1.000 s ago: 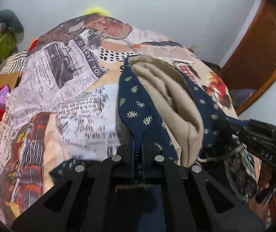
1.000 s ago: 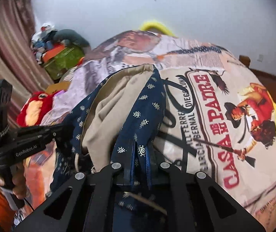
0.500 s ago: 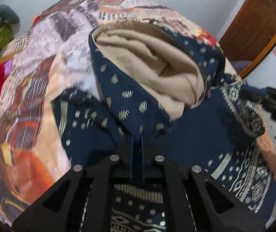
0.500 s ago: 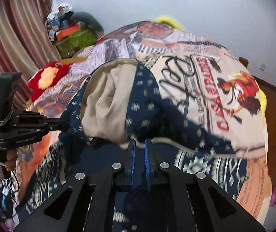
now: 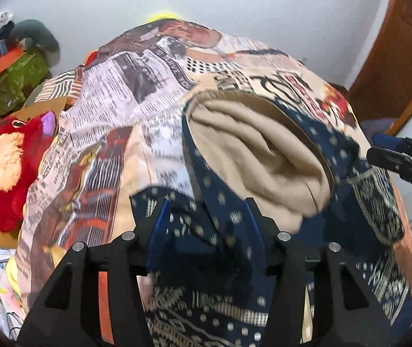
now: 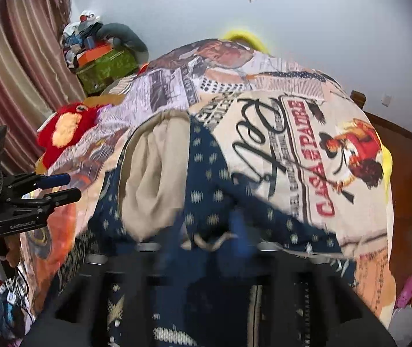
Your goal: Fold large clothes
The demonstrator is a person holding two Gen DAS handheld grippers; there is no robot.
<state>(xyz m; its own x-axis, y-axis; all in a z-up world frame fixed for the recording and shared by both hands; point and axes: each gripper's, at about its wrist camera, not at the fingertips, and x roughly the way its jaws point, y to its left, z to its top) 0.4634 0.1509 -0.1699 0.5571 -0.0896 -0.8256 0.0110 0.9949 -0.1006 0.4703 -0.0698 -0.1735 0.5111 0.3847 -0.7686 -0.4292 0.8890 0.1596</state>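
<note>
On the near part of the bed (image 5: 159,92), across its printed newspaper-pattern cover, lies the navy patterned hooded garment (image 5: 211,231), its hood (image 5: 263,150) turned toward the far edge with the beige lining exposed. Left gripper (image 5: 206,217): jaws opening, blue-padded fingers (image 5: 156,225) spread apart over the navy fabric, which lies between them without being pressed. Right gripper (image 6: 203,245): jaws opening; its own view is motion-blurred, but the garment's drawcord (image 6: 206,240) and hem sit between the fingers, not clamped. In the left view, the right gripper's fingertips show parted beside the garment's right side. A red plush toy (image 5: 6,167) sits off the left edge of the bed, and a green box (image 6: 104,66) stands near the far left corner by the wall.
</note>
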